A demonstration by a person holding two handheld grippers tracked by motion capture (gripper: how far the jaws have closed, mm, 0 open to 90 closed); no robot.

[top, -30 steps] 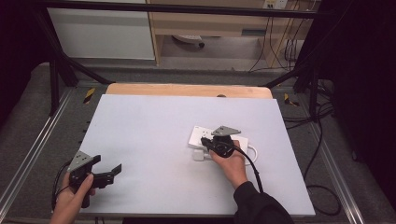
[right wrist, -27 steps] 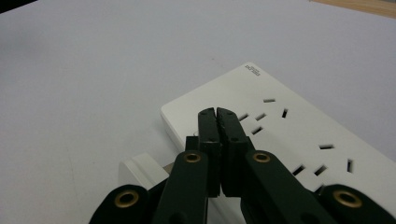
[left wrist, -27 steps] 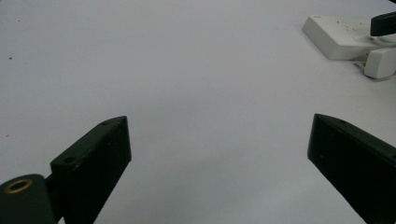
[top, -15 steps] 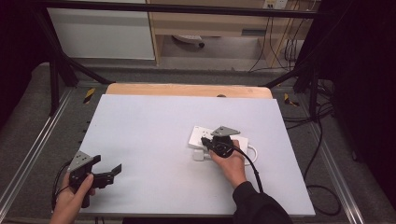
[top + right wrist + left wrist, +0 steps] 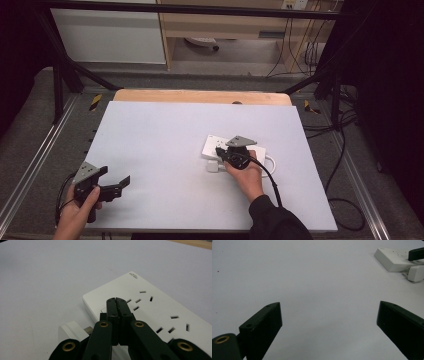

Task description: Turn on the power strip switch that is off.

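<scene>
Since my right tool (image 5: 117,301) has its jaws pressed flat together with nothing between them, tips resting over the near end of the white power strip (image 5: 160,312), I read the work as pushing the square switch there rather than gripping anything. Whether the tips touch the face I cannot tell.

Strip lies right of centre on the bench (image 5: 150,150), long axis running from my tool's tips away toward the far right in the right gripper view; socket slots run on along that line. So the strip is directly under and ahead of the right tool.

White plug adapter (image 5: 72,332) sits just beside the strip's near end, prongs toward it, apart from the sockets.

Left tool (image 5: 107,187) is well apart at the bench's near left corner, jaws wide, holding nothing. Right hand is plainly the nearer.

Writing: a small grey mark printed at the strip's far corner (image 5: 133,276), too small to read.
</scene>
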